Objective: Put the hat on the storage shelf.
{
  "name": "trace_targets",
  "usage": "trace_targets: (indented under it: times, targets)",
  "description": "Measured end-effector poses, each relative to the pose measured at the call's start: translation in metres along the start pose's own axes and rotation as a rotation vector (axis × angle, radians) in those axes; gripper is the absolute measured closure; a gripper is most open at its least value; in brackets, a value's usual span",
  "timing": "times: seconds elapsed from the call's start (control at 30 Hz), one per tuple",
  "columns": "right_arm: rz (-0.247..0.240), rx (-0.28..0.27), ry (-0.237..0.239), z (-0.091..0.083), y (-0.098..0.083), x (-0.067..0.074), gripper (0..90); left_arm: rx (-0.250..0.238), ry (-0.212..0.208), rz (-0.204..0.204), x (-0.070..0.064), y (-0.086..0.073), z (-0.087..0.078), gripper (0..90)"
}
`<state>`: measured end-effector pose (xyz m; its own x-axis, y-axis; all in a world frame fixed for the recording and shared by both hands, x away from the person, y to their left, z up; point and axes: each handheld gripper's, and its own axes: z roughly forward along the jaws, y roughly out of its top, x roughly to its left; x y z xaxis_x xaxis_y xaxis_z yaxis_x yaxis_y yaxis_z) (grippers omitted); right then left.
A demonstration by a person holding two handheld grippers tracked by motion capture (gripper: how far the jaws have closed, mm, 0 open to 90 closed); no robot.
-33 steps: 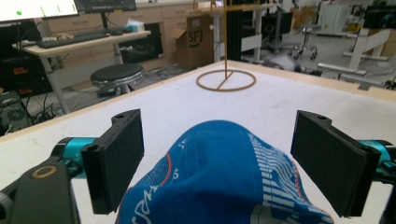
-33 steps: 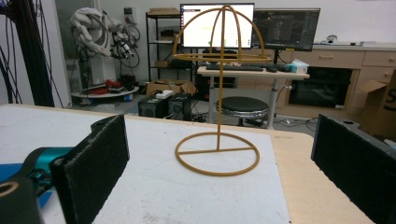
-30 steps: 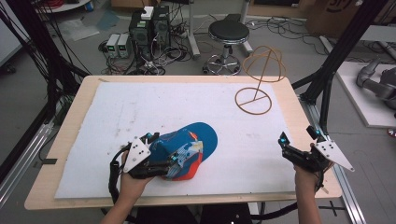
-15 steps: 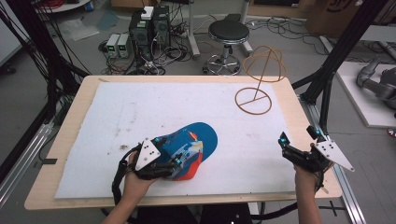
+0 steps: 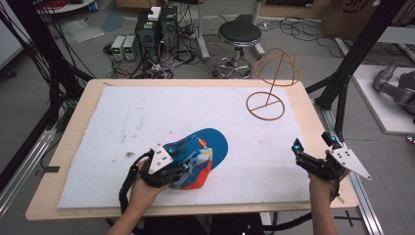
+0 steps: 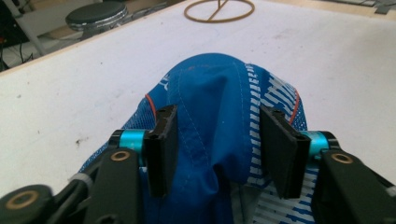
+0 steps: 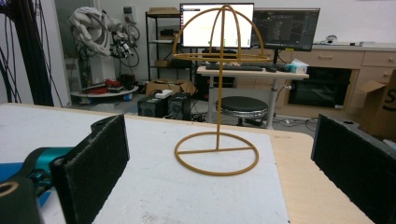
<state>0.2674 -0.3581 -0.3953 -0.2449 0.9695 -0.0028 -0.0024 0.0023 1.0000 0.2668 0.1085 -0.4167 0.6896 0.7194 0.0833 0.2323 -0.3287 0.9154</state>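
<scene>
A blue baseball cap (image 5: 205, 149) with white striping and orange underside lies crown-up at the mat's near left. Well apart, a tan wire hat stand (image 5: 272, 83) stands upright, far right.

Blue fabric cap (image 5: 198, 156) w/ white stripes, orange trim, near left; tan wire hat stand (image 5: 270, 88) far right; white mat (image 5: 205, 112).

Wooden table (image 5: 73, 128) under a white mat (image 5: 147, 112), with blue cap (image 5: 205, 147) and wire stand (image 5: 268, 98).
</scene>
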Motion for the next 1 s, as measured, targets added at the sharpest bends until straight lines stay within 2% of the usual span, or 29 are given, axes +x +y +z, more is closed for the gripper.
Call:
trace_targets:
  times: [0.07,0.23,0.27,0.33,0.53,0.67,1.0]
  targets:
    - [0.000,0.000,0.002,0.000,0.000,0.000,3.9,0.013,-0.003,-0.005,0.000,-0.001,0.001,54.2]
    - [0.003,-0.001,0.006,0.000,0.000,0.000,3.9,0.013,-0.005,0.016,-0.002,0.000,0.001,72.3]
    - [0.001,0.000,0.006,0.000,0.000,0.000,3.9,0.015,0.002,0.019,-0.002,0.000,0.000,80.6]
    - [0.003,-0.002,0.007,0.000,0.000,0.000,3.9,0.012,0.005,0.022,-0.003,0.000,0.000,86.4]
    - [0.008,-0.002,0.013,0.001,0.000,0.001,3.9,-0.028,0.001,0.013,-0.003,0.002,-0.002,88.5]
    - [0.006,-0.003,0.015,0.001,0.000,0.002,3.9,-0.078,-0.008,-0.016,-0.001,0.006,-0.005,88.6]
    - [0.004,0.001,0.018,0.002,-0.001,0.002,3.9,-0.158,-0.011,-0.044,0.002,0.016,-0.013,88.8]
